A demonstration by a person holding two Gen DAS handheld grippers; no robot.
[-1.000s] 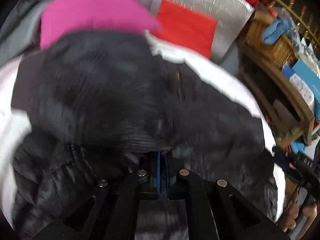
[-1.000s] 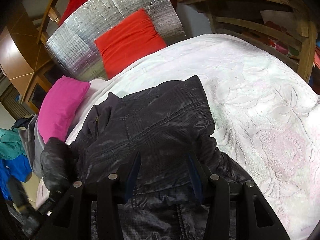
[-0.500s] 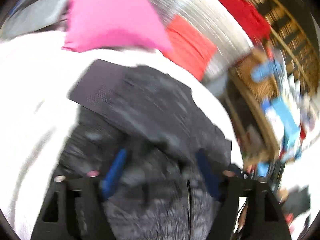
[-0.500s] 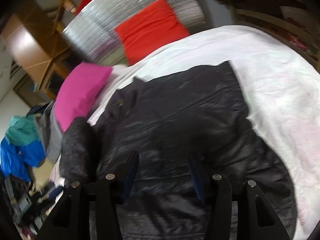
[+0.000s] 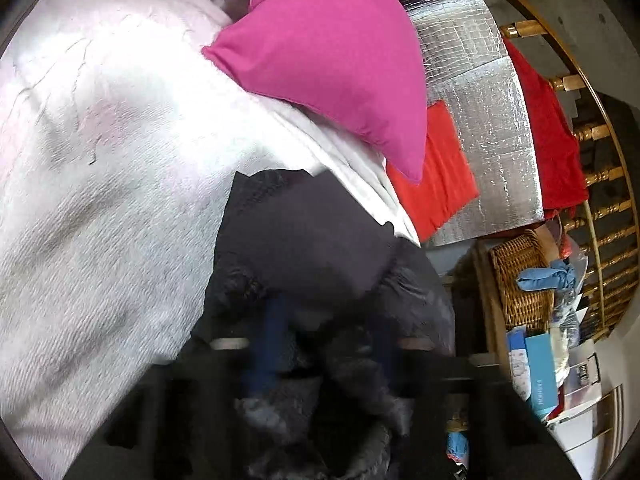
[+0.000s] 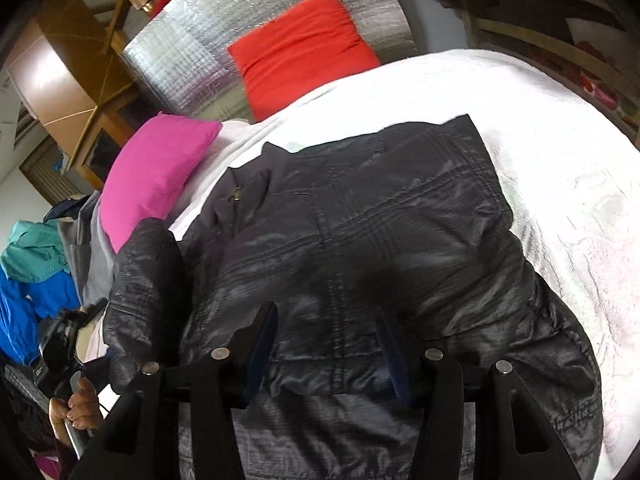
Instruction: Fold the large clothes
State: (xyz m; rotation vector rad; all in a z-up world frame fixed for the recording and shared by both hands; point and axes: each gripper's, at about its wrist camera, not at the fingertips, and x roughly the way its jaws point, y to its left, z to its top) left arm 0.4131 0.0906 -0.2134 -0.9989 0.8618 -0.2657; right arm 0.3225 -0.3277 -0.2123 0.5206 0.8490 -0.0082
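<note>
Left claw: jaws closing, bunched jacket fabric between them; blurred.
Right claw: spread, above jacket hem, pinching nothing.
Jacket: dark, shiny, quilted; flat on white textured bed cover; sleeve dangling off edge.
Progress: early; body unfolded.
Beyond jacket: pink pillow, red cushion.

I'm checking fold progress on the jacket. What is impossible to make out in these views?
- Left wrist view: left gripper closing, motion-blurred; grip on black jacket unclear.
- Right wrist view: jacket hem cut off behind right gripper.
- Right wrist view: sleeve end hidden at bed's edge.
</note>
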